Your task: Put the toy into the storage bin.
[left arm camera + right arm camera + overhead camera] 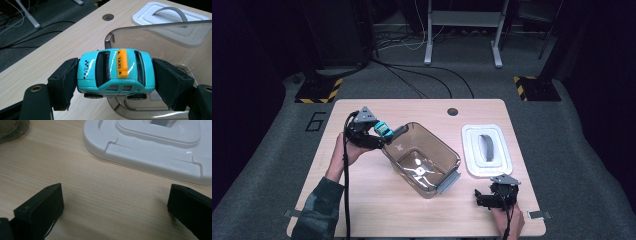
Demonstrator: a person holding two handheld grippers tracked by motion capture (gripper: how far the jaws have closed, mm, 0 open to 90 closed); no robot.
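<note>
Carrying the turquoise toy taxi with the orange roof sign [115, 72], clamped end to end in the left tongs [115, 75], calls for clearing the smoky clear plastic bin's [424, 162] rim before releasing; right tongs [113, 205] rest spread on the desk [362, 200].

A glossy teal toy taxi [115, 71] sits between matt black, rough-edged foam pads [63, 82]. At its three o'clock, a smooth, smoky translucent plastic bin [424, 157] and satin white plastic lid [486, 150] rest on pale wood-grain table [362, 200].

Teal toy taxi [115, 72] with orange roof sign, upright, at smoky clear bin's [439, 150] rim
</note>
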